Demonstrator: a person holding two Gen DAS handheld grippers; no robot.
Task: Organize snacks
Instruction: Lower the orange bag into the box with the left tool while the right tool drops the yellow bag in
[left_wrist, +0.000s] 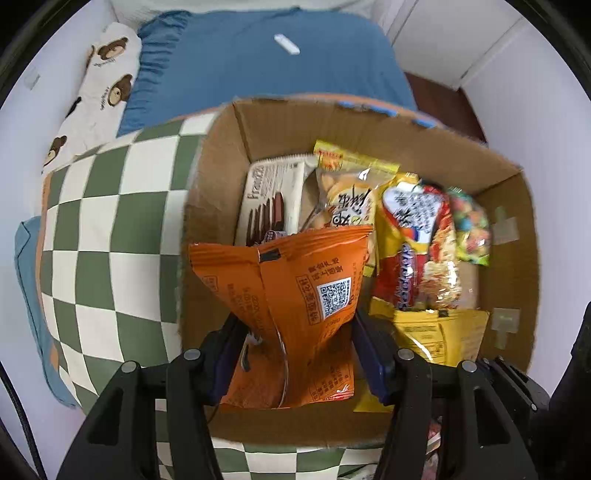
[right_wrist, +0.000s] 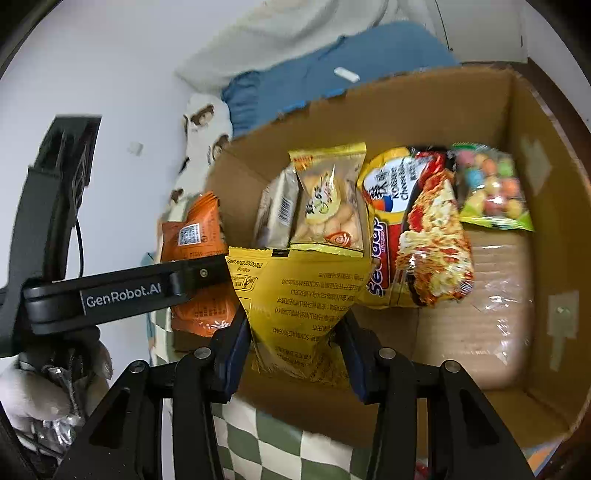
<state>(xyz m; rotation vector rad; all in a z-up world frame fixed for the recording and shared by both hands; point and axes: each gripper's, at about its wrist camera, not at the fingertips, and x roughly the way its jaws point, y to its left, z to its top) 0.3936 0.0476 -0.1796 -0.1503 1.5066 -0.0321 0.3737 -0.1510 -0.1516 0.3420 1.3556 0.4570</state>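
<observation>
Both claws carried packets over the cardboard box (left_wrist: 517, 221).
Left gripper (left_wrist: 299, 350) clamped the orange packet (left_wrist: 295, 295), right gripper (right_wrist: 295, 350) the yellow packet (right_wrist: 295, 291); lowering each upright beside the standing snacks would suit best.

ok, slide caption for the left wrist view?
Left hand-held gripper holds an orange snack bag over a cardboard box already lined with snacks.

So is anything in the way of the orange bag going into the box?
Nothing visible blocks it. The left claw holds the orange bag over the open cardboard box, with a free gap before the cookie pack.
</observation>
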